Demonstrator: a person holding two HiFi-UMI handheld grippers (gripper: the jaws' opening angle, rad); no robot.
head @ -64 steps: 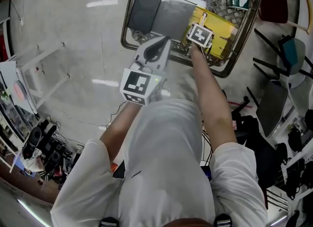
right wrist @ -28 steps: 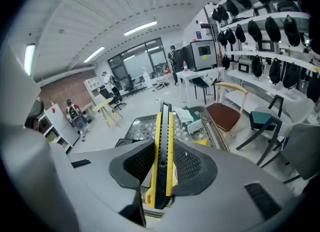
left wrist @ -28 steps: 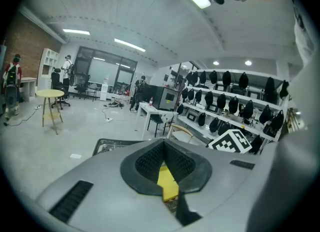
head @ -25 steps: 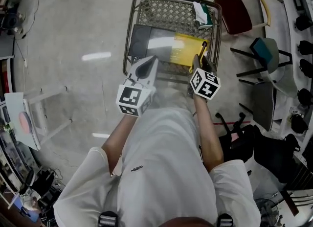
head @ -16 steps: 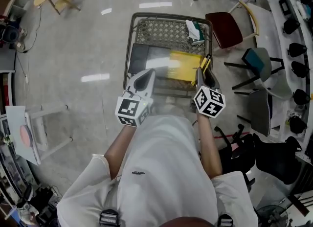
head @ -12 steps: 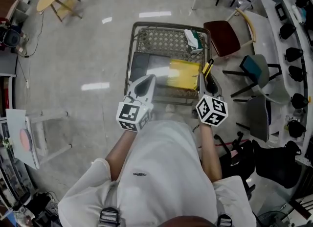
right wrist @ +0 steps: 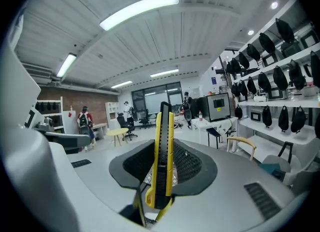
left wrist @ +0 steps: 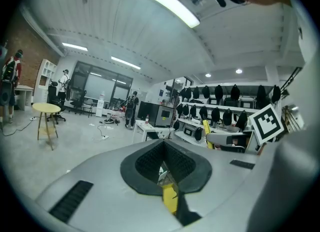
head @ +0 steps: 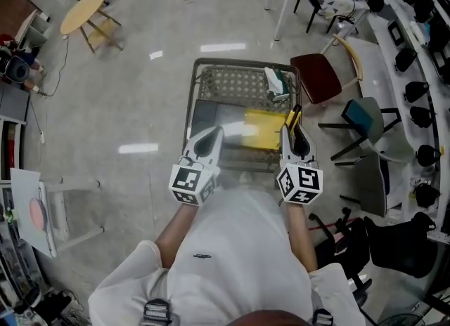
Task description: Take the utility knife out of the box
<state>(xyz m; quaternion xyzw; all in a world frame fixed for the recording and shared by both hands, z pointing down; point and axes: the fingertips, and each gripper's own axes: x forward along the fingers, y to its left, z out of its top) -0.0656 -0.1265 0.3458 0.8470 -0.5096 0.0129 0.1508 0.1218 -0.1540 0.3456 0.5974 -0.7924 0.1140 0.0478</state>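
knife job looks done to me: right gripper (head: 292,138) has its jaws clamped on the yellow-and-black utility knife (right wrist: 162,151), upright for a firm hold, clear above the flat yellow box (head: 264,129) in the wire cart (head: 193,93). left gripper (head: 209,135) jaws are closed on nothing, just spare.

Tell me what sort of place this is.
Likely an open-plan lab or workshop office. It has wall racks hung with dark gear, a desk monitor, and a round table standing out in the open.
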